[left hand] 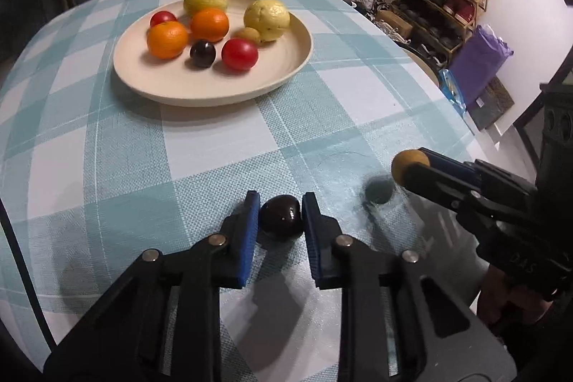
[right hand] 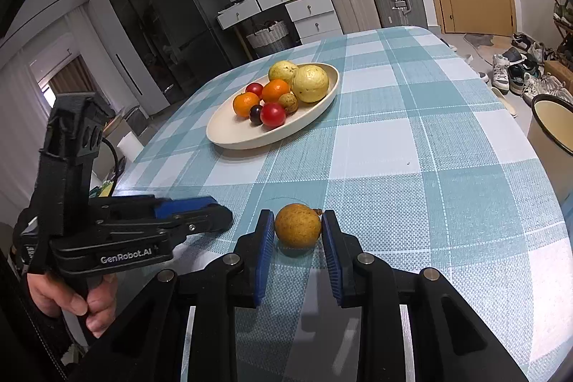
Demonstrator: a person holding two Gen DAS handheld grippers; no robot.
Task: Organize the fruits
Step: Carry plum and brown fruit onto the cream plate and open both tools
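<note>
Counting 8 fruits already on the plate point(left hand: 286, 74), I judge the job nearly done; left gripper point(left hand: 280, 215) is clamped on a dark plum point(left hand: 281, 217), right gripper point(right hand: 298, 226) on a brown fruit point(right hand: 297, 225), both still short of the plate.

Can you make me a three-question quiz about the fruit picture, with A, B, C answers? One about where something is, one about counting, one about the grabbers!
1. Where is the plate?
A. on the checked tablecloth
B. on the floor
C. on a chair

2. How many orange fruits lie on the plate?
A. none
B. two
C. five

3. What is the left gripper doing?
A. standing wide open over nothing
B. holding a spoon
C. shut on a dark plum

Answers:
1 A, the plate rests on the blue and white cloth.
2 B, two oranges sit side by side.
3 C, both blue pads press the plum, while the right gripper is shut on a brown fruit.
</note>
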